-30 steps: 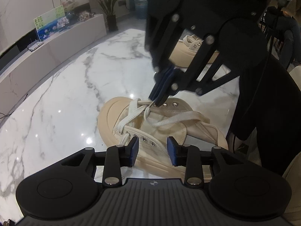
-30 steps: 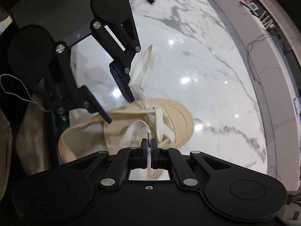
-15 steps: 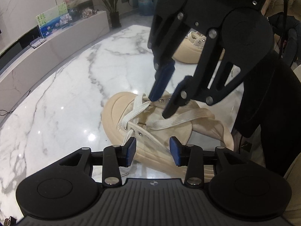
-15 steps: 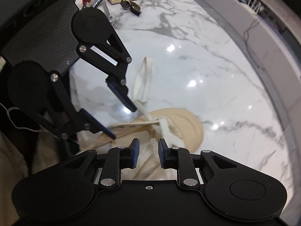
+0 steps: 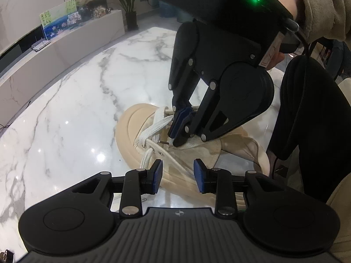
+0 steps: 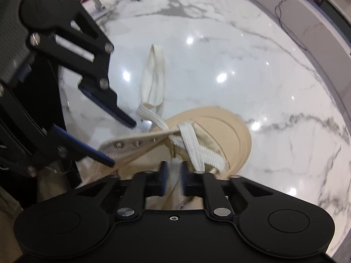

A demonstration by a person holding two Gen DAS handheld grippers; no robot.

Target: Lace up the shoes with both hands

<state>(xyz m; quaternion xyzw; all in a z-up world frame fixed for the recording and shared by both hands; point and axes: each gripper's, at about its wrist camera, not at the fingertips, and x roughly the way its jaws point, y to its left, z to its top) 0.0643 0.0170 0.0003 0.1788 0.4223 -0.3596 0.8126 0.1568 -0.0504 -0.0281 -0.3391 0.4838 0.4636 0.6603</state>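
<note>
Half a second back the right gripper [image 6: 174,178] stood open above the eyelets; now its jaws have just closed, pads pinching the flat white lace [image 6: 173,173] near its tip, low over the tongue. A second ago it also held the lace shut. Left gripper [image 5: 178,176] barely shifted: jaws part open, slightly narrower than before, nothing between the pads, hovering over the near side of the beige high-top shoe [image 5: 131,131]. Shoe lies on the white marble table [image 5: 65,109], toe away from the person. A loose lace loop [image 6: 153,76] trails beyond the toe. Wide bare marble left of the shoe; table edge well off.
</note>
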